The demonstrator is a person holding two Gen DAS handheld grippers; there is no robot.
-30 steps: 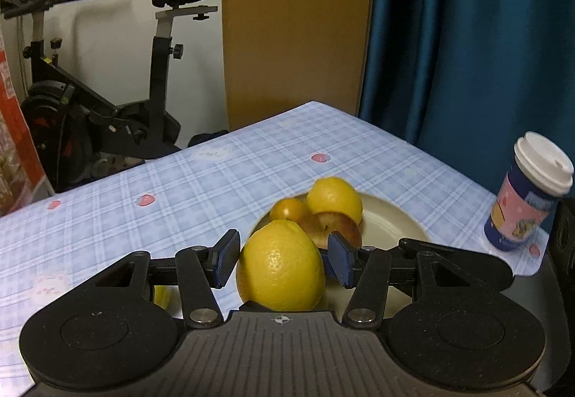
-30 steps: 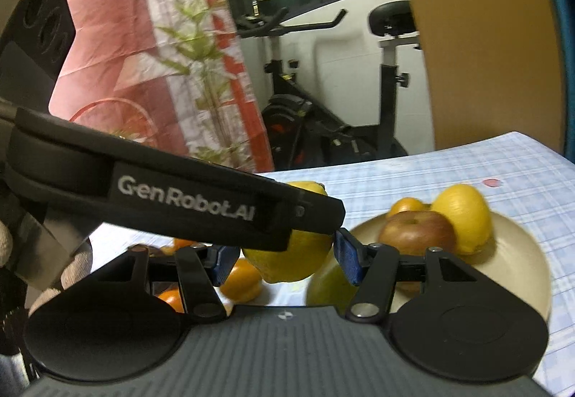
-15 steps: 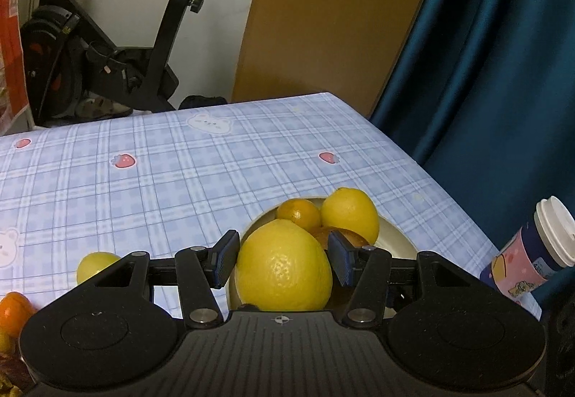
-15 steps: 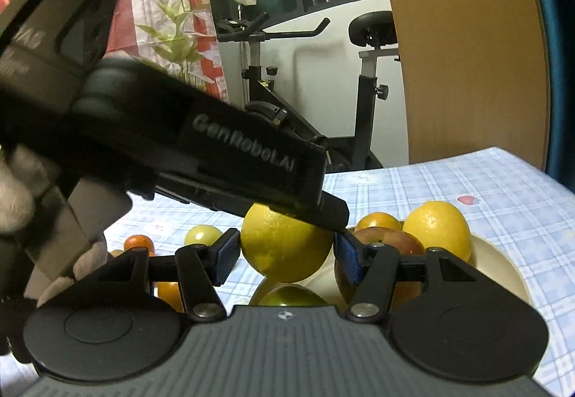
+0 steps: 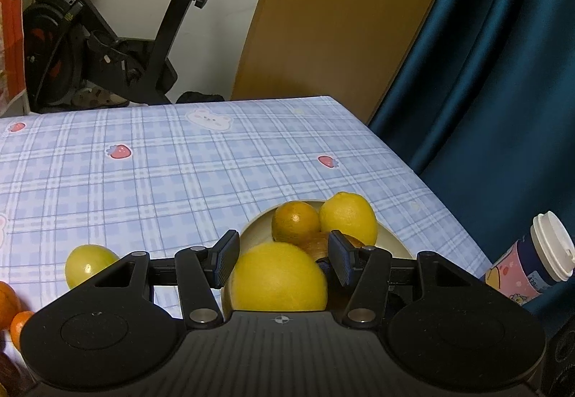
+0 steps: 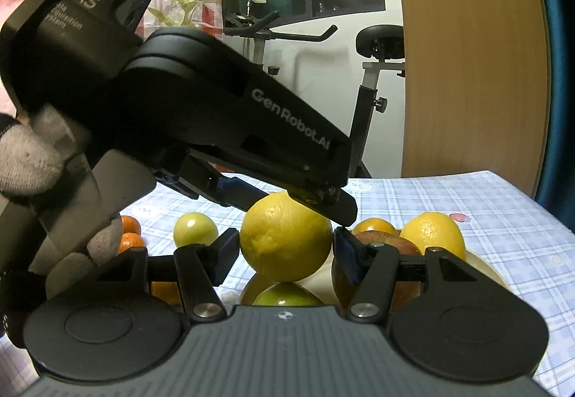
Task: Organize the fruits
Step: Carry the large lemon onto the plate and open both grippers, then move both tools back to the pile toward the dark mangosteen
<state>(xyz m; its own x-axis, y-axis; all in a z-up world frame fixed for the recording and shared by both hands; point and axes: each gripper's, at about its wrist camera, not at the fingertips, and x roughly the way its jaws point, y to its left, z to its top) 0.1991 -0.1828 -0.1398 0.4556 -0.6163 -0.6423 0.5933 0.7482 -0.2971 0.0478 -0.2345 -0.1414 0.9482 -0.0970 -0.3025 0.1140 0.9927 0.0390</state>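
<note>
A big yellow lemon [image 5: 278,276] [image 6: 285,235] hangs just above the near edge of a cream plate [image 5: 391,246] [image 6: 485,271]. My left gripper [image 5: 284,258] is shut on it and slants down from the upper left; its near finger [image 6: 323,202] lies on the lemon's top right. My right gripper [image 6: 285,253] has both pads touching the lemon's sides. The plate holds an orange [image 5: 294,222], a smaller lemon [image 5: 348,217] and a reddish apple [image 6: 381,238]. A green fruit [image 6: 284,294] lies right under the held lemon.
A yellow-green fruit [image 5: 90,267] and small oranges [image 5: 7,303] lie on the checked cloth to the left. A lidded paper cup [image 5: 532,264] stands by the table's right edge. A gloved hand [image 6: 28,159] holds the left gripper. An exercise bike stands beyond the table.
The left gripper has rolled and tipped its nose down over the lemon, so its view has swung across the table. The lemon stays between both pairs of pads.
</note>
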